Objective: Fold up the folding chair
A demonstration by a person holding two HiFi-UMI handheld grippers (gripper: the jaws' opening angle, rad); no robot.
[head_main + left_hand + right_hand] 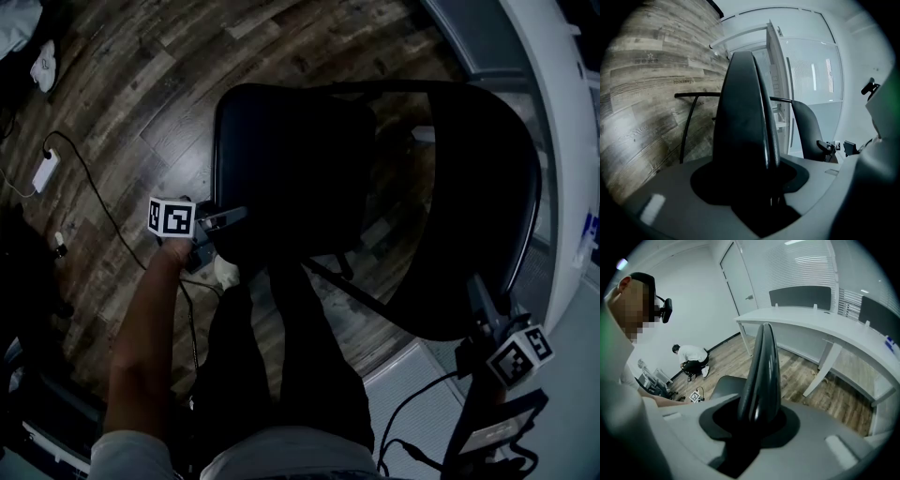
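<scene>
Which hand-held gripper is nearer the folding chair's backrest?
Right. The right hand-held gripper has the rim of the backrest between its jaws. The left hand-held gripper is on the opposite side, at the edge of the seat.

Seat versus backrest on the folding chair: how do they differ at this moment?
The seat lies open with its broad face up; the backrest rises at its right as a curved panel, floor showing between them. The left tool clamps the seat's edge; the right tool clamps the backrest's rim. Both are black.
</scene>
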